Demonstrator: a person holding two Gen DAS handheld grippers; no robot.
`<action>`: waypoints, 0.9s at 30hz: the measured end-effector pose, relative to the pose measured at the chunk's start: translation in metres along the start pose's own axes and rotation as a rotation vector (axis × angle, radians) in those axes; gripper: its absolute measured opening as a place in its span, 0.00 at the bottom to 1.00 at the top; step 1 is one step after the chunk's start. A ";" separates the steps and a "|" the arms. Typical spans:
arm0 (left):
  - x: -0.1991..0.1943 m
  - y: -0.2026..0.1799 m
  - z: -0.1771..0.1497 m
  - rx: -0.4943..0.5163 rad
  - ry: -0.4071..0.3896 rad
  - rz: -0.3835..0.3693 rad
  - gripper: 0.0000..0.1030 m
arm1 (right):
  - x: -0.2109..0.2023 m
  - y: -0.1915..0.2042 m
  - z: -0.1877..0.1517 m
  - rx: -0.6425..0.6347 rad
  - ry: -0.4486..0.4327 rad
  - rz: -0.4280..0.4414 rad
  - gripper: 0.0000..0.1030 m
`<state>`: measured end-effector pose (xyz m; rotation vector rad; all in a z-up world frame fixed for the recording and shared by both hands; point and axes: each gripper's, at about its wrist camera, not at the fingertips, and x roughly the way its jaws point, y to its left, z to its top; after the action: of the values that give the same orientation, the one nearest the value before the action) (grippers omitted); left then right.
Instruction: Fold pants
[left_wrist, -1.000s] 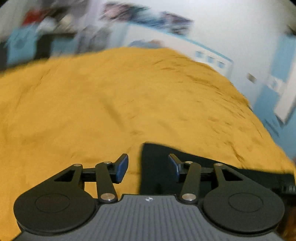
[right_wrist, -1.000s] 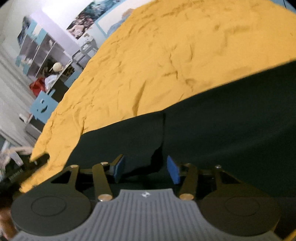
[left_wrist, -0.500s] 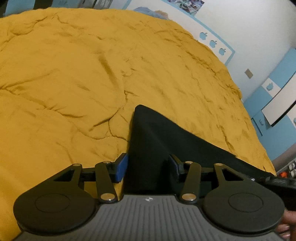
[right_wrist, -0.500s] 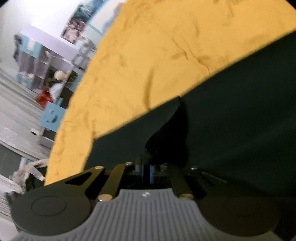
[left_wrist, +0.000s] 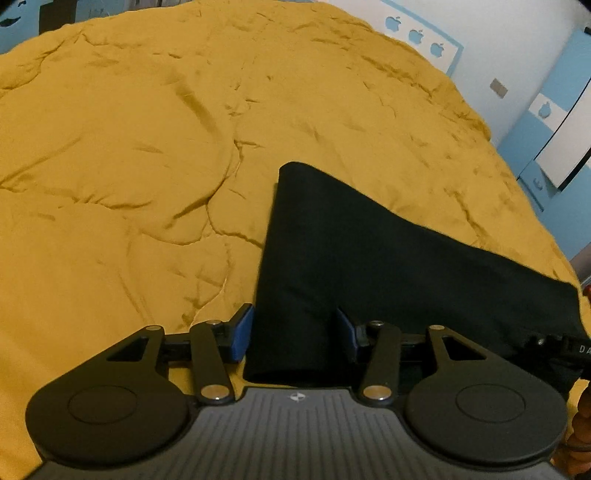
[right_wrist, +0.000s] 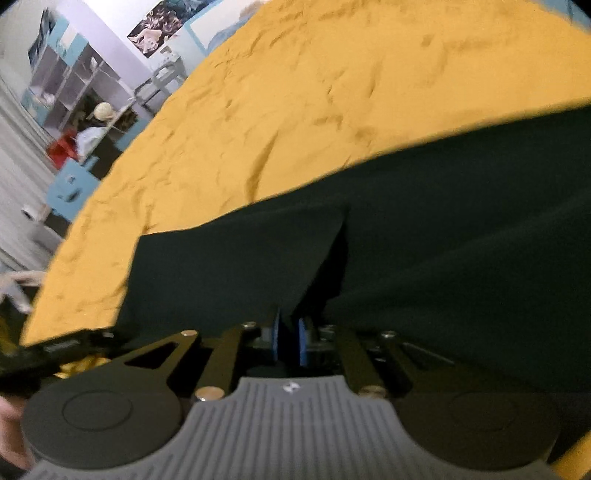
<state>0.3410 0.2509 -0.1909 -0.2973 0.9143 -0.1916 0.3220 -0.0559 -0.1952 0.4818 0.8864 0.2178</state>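
Black pants (left_wrist: 369, 258) lie flat on a mustard-yellow bed cover (left_wrist: 147, 166). In the left wrist view my left gripper (left_wrist: 293, 334) is open, its blue pads on either side of the pants' near edge. In the right wrist view the pants (right_wrist: 443, 240) fill the lower right, with a raised fold running up from my right gripper (right_wrist: 288, 341). The right gripper is shut on that fold of cloth, with the blue pads nearly touching.
The yellow bed cover (right_wrist: 332, 92) stretches far beyond the pants in both views. Shelves and clutter (right_wrist: 74, 103) stand off the bed's left side. A white and blue wall (left_wrist: 535, 92) lies past the bed's far right edge.
My right gripper has closed on a fold of the pants. My left gripper has moved forward over the pants' edge and stays open.
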 end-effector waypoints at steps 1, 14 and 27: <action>0.001 0.001 0.000 -0.003 0.002 -0.001 0.54 | -0.007 0.005 0.000 -0.049 -0.044 -0.060 0.13; 0.004 -0.003 -0.002 0.028 0.013 0.020 0.56 | 0.027 0.037 -0.020 -0.384 -0.053 -0.116 0.11; -0.019 -0.021 0.002 0.050 -0.056 0.134 0.57 | -0.120 -0.060 -0.009 -0.233 -0.202 -0.249 0.22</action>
<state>0.3307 0.2369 -0.1689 -0.1932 0.8698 -0.0820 0.2397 -0.1502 -0.1468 0.1699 0.7049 0.0417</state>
